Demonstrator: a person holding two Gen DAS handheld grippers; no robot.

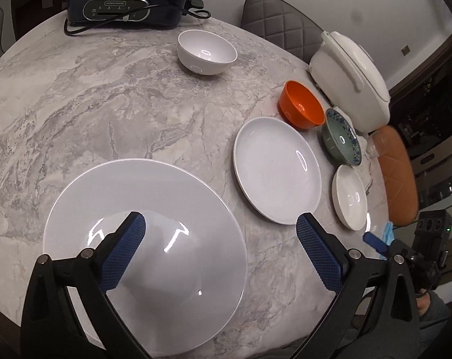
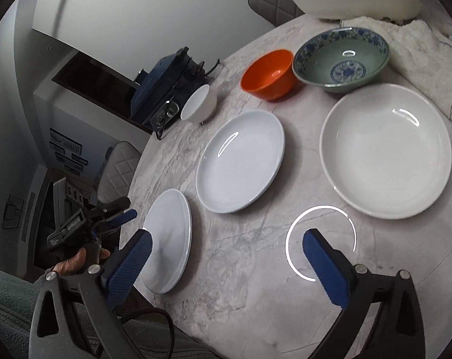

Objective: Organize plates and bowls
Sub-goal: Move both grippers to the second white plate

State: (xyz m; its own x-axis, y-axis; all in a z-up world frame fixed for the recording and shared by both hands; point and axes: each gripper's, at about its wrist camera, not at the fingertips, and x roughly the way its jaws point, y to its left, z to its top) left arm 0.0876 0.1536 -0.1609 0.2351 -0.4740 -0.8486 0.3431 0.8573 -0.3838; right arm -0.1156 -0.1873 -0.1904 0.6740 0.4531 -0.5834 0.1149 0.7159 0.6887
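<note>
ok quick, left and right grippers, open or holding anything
left gripper: open, holding nothing, above the large white plate.
right gripper: open, holding nothing, above the marble table.

Dim room, ring-light glare, fisheye warping

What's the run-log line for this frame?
left gripper: open, over large white plate | right gripper: open, empty, above marble table | orange bowl, green-blue patterned bowl: unstacked

A small brand name on the dark blue cooker's control panel, upper left, too blurred to read
</note>
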